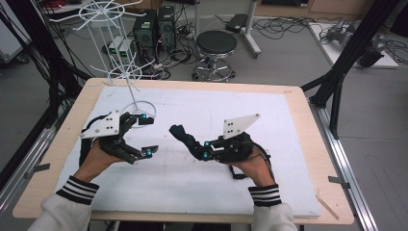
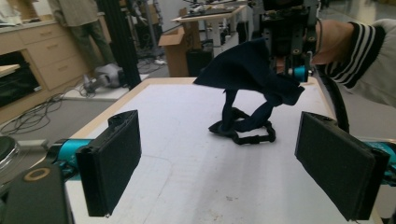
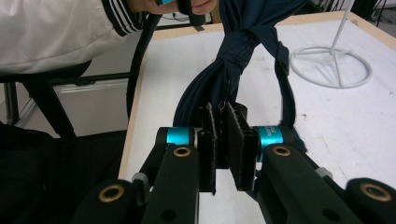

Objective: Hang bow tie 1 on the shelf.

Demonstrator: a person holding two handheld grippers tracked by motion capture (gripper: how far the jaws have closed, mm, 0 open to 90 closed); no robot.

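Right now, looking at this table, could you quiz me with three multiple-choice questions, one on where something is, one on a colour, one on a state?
1. Where does the white wire rack stand?
A. far left of the table
B. near right corner
C. on the floor

2. What colour is the cloth?
A. red
B. dark navy
C. yellow

3. How are the left gripper fingers?
A. shut on the cloth
B. wide apart, holding nothing
C. shut on the rack

Answers:
1 A, its ring base sits on the white mat by the left hand.
2 B, both gripper views show dark navy.
3 B, the right gripper clamps the cloth instead.
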